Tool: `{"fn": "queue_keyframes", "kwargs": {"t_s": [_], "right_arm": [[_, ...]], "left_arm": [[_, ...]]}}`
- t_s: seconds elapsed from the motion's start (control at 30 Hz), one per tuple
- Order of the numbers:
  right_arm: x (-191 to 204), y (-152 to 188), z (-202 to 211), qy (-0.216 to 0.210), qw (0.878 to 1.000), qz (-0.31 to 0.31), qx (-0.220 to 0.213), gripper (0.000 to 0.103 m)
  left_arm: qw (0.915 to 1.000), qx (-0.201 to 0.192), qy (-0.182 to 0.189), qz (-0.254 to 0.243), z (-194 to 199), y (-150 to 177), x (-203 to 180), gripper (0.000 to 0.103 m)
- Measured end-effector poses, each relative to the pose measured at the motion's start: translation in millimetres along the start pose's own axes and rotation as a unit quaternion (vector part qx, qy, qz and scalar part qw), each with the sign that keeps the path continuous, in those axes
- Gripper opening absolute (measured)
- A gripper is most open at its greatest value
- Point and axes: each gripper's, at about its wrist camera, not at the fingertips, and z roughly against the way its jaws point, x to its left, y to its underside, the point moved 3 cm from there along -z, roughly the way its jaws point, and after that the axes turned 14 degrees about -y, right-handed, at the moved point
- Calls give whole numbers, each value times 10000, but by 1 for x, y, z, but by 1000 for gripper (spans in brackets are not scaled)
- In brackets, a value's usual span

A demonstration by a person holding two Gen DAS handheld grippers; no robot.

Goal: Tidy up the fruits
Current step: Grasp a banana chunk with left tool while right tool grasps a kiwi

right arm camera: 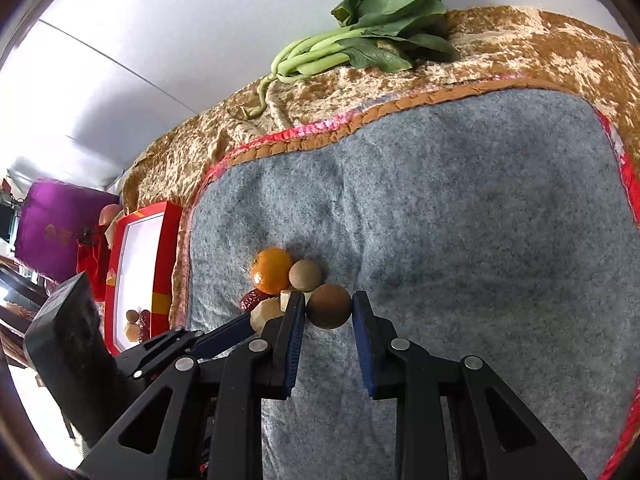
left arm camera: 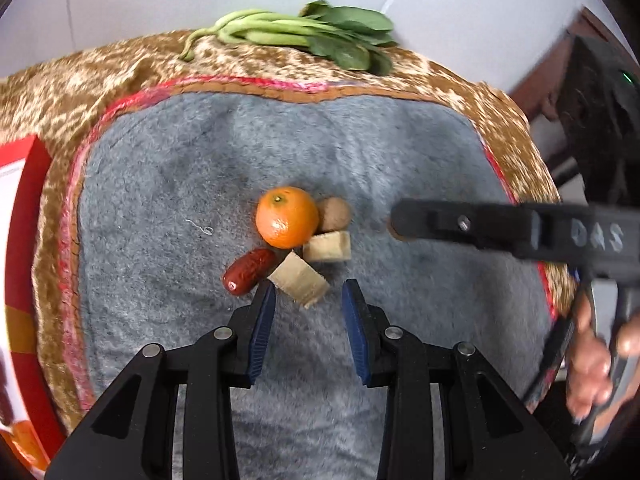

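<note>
The right gripper (right arm camera: pixel 329 307) pinches a round, matte brown fruit (right arm camera: pixel 329 306); the left gripper (left arm camera: pixel 309 292) gapes empty near the pale cubes (left arm camera: pixel 299 279).

Orange (left arm camera: pixel 287 223), red date (left arm camera: pixel 249 271), two brown round fruits (right arm camera: pixel 305 275), clustered touching

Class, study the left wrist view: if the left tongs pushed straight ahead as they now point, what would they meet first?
Probably the nearer pale cut chunk, lying just ahead of the open left tongs; the orange sits beyond it. Depth is uncertain.
</note>
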Motion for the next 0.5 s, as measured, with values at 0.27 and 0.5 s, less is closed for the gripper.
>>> {"fn": "queue_keyframes", "kwargs": {"t_s": [0.27, 0.5], "right_arm": [[0, 0, -3, 40, 10000, -11, 10, 24], [1, 1, -1, 11, 10000, -19, -17, 24]], "left_arm": [[9996, 44, -125, 257, -14, -11, 0, 32], [9992, -169, -308, -201, -9, -9, 1, 20]]}}
